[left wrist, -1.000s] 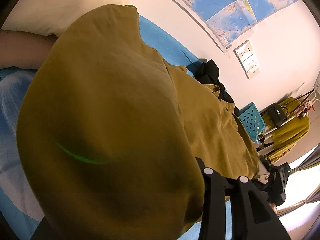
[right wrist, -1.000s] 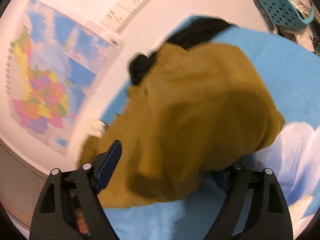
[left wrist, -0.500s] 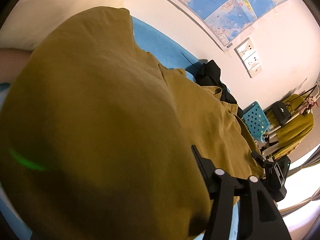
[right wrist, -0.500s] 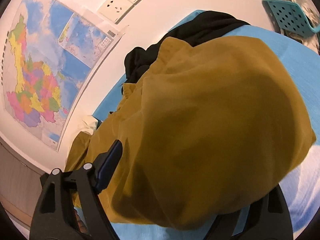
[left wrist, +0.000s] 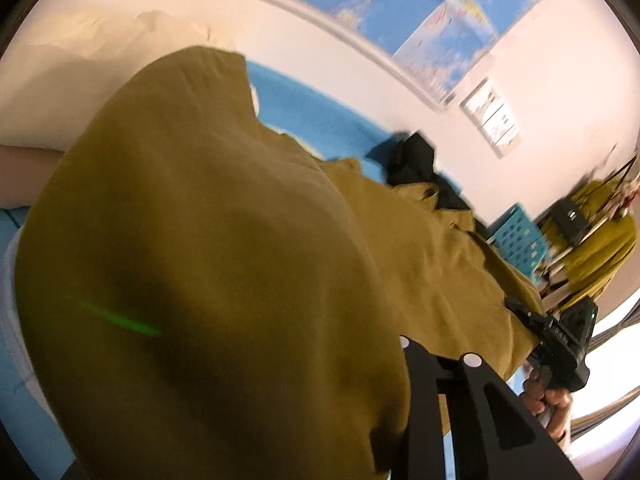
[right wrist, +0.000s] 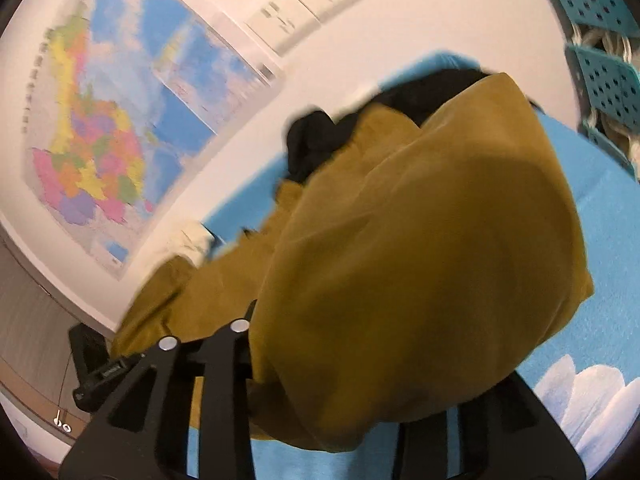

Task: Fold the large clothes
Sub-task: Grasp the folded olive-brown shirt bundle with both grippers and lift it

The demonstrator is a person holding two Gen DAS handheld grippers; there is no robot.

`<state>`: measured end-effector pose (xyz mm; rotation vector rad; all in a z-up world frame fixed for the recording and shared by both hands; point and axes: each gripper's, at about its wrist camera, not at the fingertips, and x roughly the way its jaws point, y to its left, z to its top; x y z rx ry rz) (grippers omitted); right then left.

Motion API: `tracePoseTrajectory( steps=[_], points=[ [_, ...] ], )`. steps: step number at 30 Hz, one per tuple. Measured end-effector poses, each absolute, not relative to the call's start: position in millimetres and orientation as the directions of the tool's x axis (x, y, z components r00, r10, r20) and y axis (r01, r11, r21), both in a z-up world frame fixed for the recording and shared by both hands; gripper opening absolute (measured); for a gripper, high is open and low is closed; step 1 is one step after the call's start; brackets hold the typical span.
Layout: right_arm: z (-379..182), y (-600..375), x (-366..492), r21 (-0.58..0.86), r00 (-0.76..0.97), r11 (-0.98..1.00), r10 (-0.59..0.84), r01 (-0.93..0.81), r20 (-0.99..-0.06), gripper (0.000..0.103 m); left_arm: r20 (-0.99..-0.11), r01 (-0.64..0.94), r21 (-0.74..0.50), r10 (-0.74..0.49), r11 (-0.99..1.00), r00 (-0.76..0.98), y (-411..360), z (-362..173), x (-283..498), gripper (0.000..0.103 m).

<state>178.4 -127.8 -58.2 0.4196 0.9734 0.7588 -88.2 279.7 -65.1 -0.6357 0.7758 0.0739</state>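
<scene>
A mustard-yellow garment [left wrist: 208,248] is being held up over the blue bed sheet [right wrist: 600,320], billowing close to both cameras. The left gripper [left wrist: 360,420] is being closed, its jaws buried in the cloth; whether they are pinching it cannot be told. The right gripper [right wrist: 340,392] is being closed likewise, with fabric draped between its jaws. A black garment [right wrist: 316,148] is lying beyond, by the wall.

We are looking from both wrist cameras, angled downward, very near the mustard garment [left wrist: 224,248] [right wrist: 420,260]. Left view is facing toward 2 o'clock, right toward 11 o'clock. Both are sharing the black cloth [left wrist: 416,160] [right wrist: 316,148] and wall map [left wrist: 432,28] [right wrist: 120,120].
</scene>
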Motion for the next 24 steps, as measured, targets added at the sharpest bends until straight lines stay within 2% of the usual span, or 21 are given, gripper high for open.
tracePoseTrajectory(
  steps=[1, 3, 4, 6, 9, 11, 12, 15, 18, 20, 22, 24],
  points=[
    [-61.9, -128.1, 179.6, 0.637, 0.330, 0.673, 0.740, -0.377, -0.586, 0.041, -0.688, -0.298, -0.497, -0.161, 0.815, 0.708, 280.1, -68.7, -85.0, 0.033],
    [-70.2, -129.2, 180.3, 0.642, 0.319, 0.675, 0.738, -0.363, -0.595, 0.052, -0.719, -0.325, -0.453, -0.125, 0.830, 0.684, 280.5, -75.7, -79.9, 0.045],
    [-74.1, -129.3, 180.8, 0.655, 0.315, 0.668, 0.745, -0.354, -0.589, 0.053, -0.720, -0.322, -0.447, -0.123, 0.835, 0.683, 280.3, -79.6, -76.9, 0.048],
    [-78.5, -129.1, 181.9, 0.665, 0.310, 0.662, 0.750, -0.346, -0.585, 0.059, -0.711, -0.319, -0.449, -0.117, 0.835, 0.693, 279.7, -81.3, -74.5, 0.050],
    [-78.7, -123.0, 181.3, 0.654, 0.316, 0.665, 0.747, -0.361, -0.585, 0.061, -0.711, -0.327, -0.455, -0.116, 0.828, 0.693, 278.4, -81.3, -68.9, 0.051],
    [-77.4, -121.8, 182.0, 0.653, 0.324, 0.662, 0.750, -0.369, -0.577, 0.055, -0.720, -0.343, -0.447, -0.105, 0.826, 0.686, 277.1, -81.0, -65.6, 0.045],
    [-76.0, -121.2, 181.8, 0.641, 0.328, 0.666, 0.745, -0.381, -0.580, 0.044, -0.725, -0.350, -0.445, -0.102, 0.825, 0.682, 276.5, -80.8, -65.1, 0.041],
    [-65.4, -122.2, 179.3, 0.642, 0.330, 0.651, 0.759, -0.406, -0.561, 0.028, -0.731, -0.351, -0.415, -0.077, 0.839, 0.678, 272.1, -72.4, -67.1, 0.028],
    [-46.9, -125.8, 172.9, 0.657, 0.332, 0.620, 0.784, -0.429, -0.524, 0.022, -0.722, -0.329, -0.394, -0.067, 0.858, 0.688, 265.4, -57.7, -74.3, 0.022],
    [-32.5, -131.5, 163.7, 0.671, 0.328, 0.591, 0.806, -0.447, -0.492, 0.022, -0.719, -0.308, -0.398, -0.085, 0.864, 0.690, 262.8, -49.5, -81.7, 0.021],
    [-22.9, -136.0, 153.2, 0.673, 0.319, 0.576, 0.817, -0.464, -0.480, 0.021, -0.718, -0.286, -0.417, -0.120, 0.863, 0.685, 263.2, -42.7, -95.1, 0.021],
    [-25.5, -139.0, 144.1, 0.663, 0.290, 0.578, 0.815, -0.476, -0.502, 0.026, -0.713, -0.261, -0.431, -0.148, 0.864, 0.686, 266.9, -43.1, -106.6, 0.024]
  ],
)
